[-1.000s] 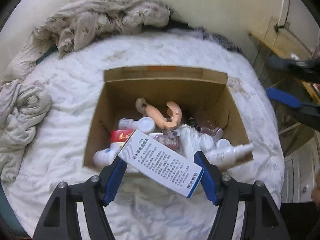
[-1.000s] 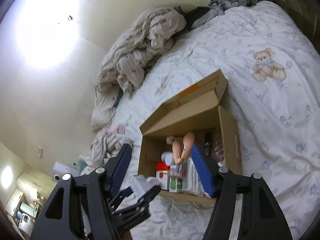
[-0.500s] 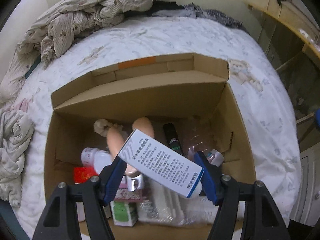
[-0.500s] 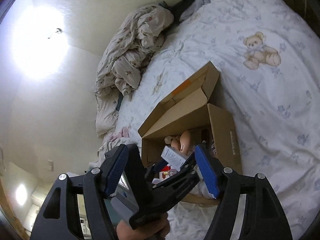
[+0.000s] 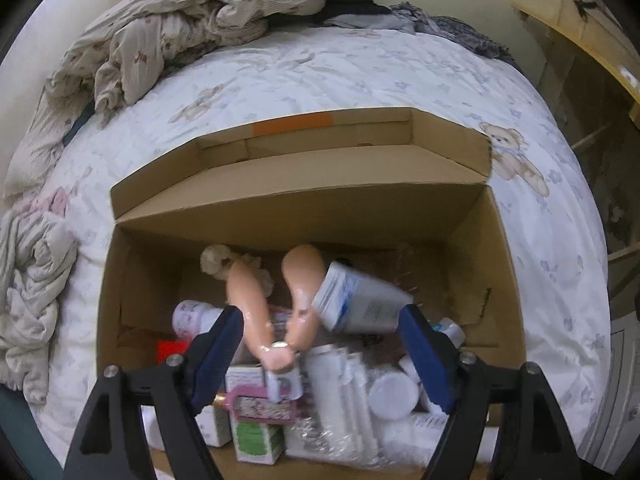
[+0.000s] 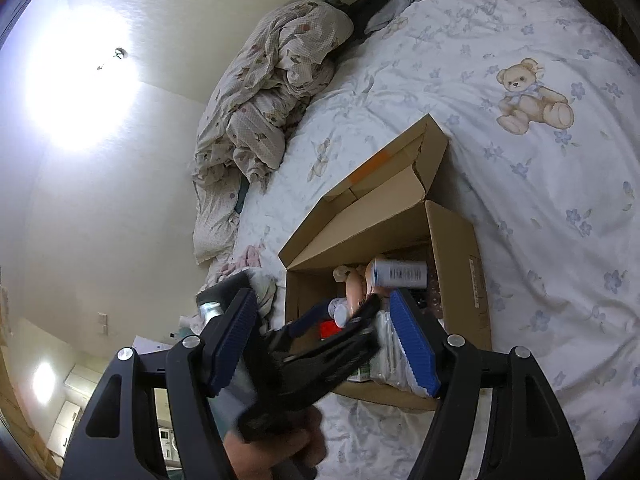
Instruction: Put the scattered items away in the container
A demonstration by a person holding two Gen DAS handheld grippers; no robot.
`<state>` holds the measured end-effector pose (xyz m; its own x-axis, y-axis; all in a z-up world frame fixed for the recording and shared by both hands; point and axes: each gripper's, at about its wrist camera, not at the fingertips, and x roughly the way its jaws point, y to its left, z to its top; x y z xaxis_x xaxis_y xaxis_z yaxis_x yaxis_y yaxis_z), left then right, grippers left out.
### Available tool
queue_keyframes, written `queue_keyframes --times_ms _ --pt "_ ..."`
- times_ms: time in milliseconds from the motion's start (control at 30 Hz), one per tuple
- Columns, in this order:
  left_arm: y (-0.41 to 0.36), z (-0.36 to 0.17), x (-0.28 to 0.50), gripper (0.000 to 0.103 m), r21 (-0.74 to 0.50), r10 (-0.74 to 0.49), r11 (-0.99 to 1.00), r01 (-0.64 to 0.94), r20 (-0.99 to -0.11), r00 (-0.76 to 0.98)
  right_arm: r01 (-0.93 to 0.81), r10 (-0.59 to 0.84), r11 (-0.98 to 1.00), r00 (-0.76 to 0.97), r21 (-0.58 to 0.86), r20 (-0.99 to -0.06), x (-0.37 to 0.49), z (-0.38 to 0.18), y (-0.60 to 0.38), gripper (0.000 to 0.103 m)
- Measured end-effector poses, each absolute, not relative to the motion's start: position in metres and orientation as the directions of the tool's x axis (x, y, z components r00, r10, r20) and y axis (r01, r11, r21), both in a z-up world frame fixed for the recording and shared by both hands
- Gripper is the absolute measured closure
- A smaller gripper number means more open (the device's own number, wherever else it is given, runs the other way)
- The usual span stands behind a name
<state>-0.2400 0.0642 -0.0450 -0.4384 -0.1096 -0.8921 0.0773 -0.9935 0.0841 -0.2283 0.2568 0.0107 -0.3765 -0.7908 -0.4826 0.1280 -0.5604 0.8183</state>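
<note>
An open cardboard box [image 5: 304, 204] sits on the bed, filled with bottles, small cartons and a pink doll-like toy [image 5: 256, 312]. My left gripper [image 5: 320, 344] hangs open over the box. The white medicine box with blue print [image 5: 360, 300] is loose and blurred, falling among the items just past the right finger. In the right wrist view the cardboard box [image 6: 456, 264] shows from the side with the white medicine box [image 6: 398, 274] inside. My right gripper [image 6: 324, 340] is open and empty, held behind the left gripper.
A white bedsheet with teddy bear prints [image 5: 400, 72] surrounds the box. A rumpled quilt [image 5: 180, 24] lies at the head of the bed and crumpled cloth [image 5: 28, 300] at the left. A wooden shelf [image 5: 592, 40] stands to the right.
My left gripper opened and let go of the white medicine box, which dropped into the cardboard box. The gripper had moved forward over the box. The right gripper stayed open.
</note>
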Motion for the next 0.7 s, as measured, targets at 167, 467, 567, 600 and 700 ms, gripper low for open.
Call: queue_keyframes --times_ms 167,467,567,600,700 --pt "0.041 -0.021 -0.207 0.023 0.033 -0.086 -0.992 0.12 -0.876 -0.474 0.198 -0.778 -0.607 -0.346 0.77 -0.524 -0.21 0.02 0.241 0.03" --pt "0.009 0.02 -0.088 0.023 0.04 -0.081 -0.995 0.089 -0.85 -0.52 0.485 -0.621 -0.751 -0.289 0.447 -0.729 -0.129 0.032 0.18 0.019" --pt "-0.008 0.025 -0.064 0.023 0.078 -0.109 -0.994 0.081 -0.837 -0.536 0.487 -0.607 -0.76 -0.295 0.431 -0.738 -0.114 0.021 0.175 0.018" --pt "-0.014 0.026 -0.058 0.023 0.086 -0.115 -0.993 0.079 -0.834 -0.54 0.483 -0.603 -0.765 -0.307 0.425 -0.736 -0.111 0.017 0.175 0.014" --pt "-0.029 0.02 -0.052 0.023 0.042 -0.086 -0.995 0.092 -0.828 -0.554 0.449 -0.584 -0.793 -0.365 0.413 -0.725 -0.103 0.006 0.178 0.0"
